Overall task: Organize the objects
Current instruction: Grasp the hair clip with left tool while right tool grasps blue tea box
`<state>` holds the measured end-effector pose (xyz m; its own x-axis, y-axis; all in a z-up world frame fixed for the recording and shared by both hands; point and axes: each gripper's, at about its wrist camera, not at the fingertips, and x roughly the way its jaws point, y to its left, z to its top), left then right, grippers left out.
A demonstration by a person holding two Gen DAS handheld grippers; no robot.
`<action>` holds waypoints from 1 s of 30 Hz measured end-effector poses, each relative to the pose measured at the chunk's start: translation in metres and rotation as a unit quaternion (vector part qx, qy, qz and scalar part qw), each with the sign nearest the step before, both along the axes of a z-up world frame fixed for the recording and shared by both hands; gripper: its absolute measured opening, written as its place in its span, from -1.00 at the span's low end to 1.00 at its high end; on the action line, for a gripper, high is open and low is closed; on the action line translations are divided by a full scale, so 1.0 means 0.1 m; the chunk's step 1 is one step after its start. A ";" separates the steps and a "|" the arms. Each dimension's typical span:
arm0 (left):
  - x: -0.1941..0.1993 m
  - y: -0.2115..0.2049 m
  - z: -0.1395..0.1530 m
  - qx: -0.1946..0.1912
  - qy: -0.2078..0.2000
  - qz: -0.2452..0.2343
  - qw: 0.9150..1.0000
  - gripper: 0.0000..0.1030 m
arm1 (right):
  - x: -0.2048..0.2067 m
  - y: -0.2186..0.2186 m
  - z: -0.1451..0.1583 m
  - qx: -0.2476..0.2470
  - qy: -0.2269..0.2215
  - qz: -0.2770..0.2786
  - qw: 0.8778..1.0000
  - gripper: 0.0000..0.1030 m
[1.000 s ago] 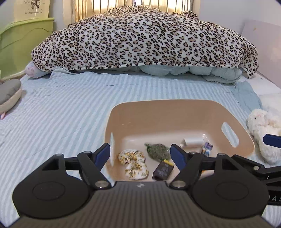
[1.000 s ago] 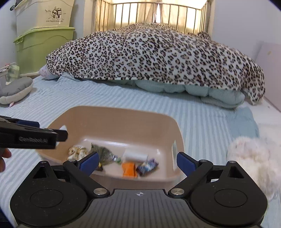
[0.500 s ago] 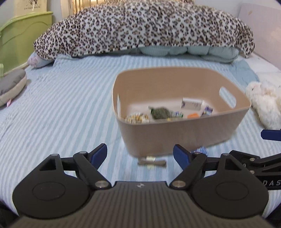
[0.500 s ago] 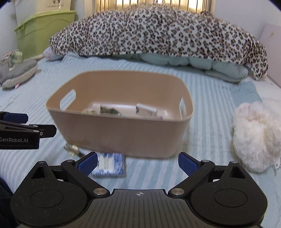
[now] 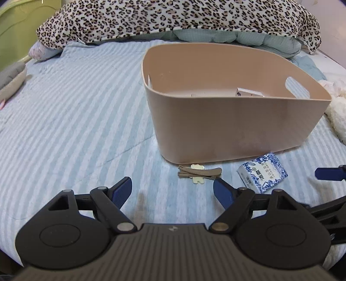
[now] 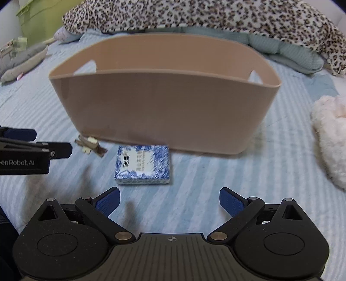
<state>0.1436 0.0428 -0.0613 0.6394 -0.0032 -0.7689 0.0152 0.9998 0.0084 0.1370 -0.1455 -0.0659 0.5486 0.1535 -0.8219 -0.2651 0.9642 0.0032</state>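
Both grippers sit lower than a second ago: the bin (image 5: 233, 129), then seen from above with its contents laid out, now shows mainly its near wall, and two loose items in front of it have come into view. Left gripper (image 5: 173, 190): jaws spread wide after opening a little further within the last second, nothing between the blue pads (image 5: 123, 190) but striped sheet (image 5: 75, 121). Right gripper (image 6: 169, 201): jaws likewise spread, empty, hanging over the sheet just short of the packet (image 6: 143, 164).

Bin: tan, rounded, with a handle slot in each end wall, standing upright on the bed. From the left view only a white box (image 5: 248, 93) shows over its rim; the rest of the contents are hidden by the wall.

Loose items, both on the sheet close to the bin's near wall:
- hair clip (image 5: 200, 173) — brown, long, lying flat on a small pale card, just ahead of the left gripper and slightly right of its centre line;
- packet — blue-and-white, printed, square, lying flat to the right of the clip and apart from it; in the right view it lies ahead of that gripper's left finger.

Surroundings: leopard blanket (image 5: 173, 19) heaped at the far end of the bed over a pale blue quilt (image 5: 237, 39); white plush (image 6: 328, 134) to the right of the bin; grey plush (image 6: 23, 58) at the far left; green crate (image 5: 19, 26) beyond the bed's left edge.
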 end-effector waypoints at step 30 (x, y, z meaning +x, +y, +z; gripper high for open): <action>0.34 -0.29 -0.35 0.000 0.009 -0.011 1.000 0.61 | 0.19 -0.14 -0.20 0.021 -0.004 -0.035 0.999 0.93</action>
